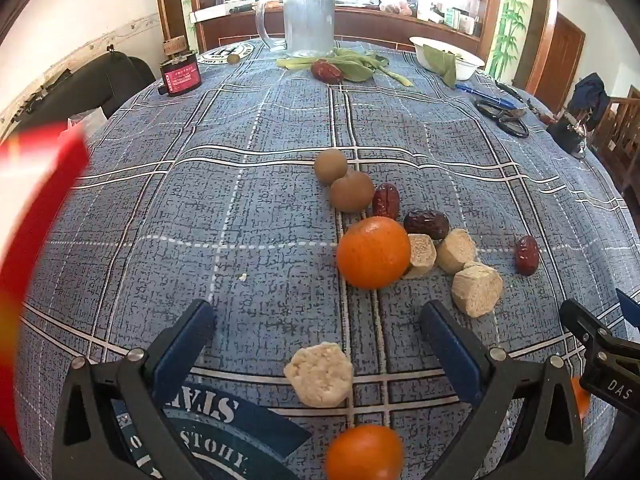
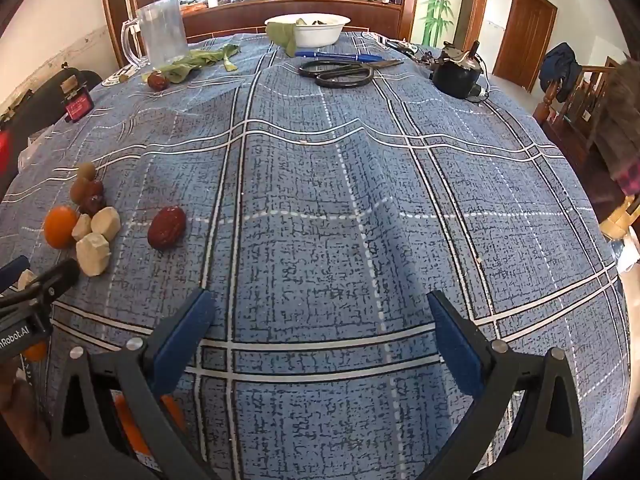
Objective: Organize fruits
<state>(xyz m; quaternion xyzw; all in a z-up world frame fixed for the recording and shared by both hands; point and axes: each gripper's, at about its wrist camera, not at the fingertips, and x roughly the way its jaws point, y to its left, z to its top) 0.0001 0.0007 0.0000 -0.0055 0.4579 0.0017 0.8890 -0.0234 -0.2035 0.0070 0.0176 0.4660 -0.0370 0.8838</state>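
My left gripper [image 1: 316,320] hangs open over the blue checked tablecloth [image 1: 240,200], with a pale hexagonal cake piece [image 1: 320,376] and an orange [image 1: 364,452] lying loose between its fingers. Just ahead sits a cluster: a bigger orange [image 1: 374,252], two brown longans [image 1: 340,178], dark red dates [image 1: 386,200] and several beige cake pieces [image 1: 478,288]. One date [image 1: 527,255] lies apart to the right. My right gripper [image 2: 320,320] is open over bare cloth, with that lone date [image 2: 167,227] and the cluster [image 2: 96,232] to its left.
At the far edge stand a clear jug [image 1: 310,12], green leaves with another date [image 1: 327,71], a white bowl [image 2: 308,30], scissors [image 2: 340,72], a blue pen [image 2: 340,56], a black pot [image 2: 456,72] and a red tin [image 1: 180,76]. A blurred red thing [image 1: 40,184] fills the left rim.
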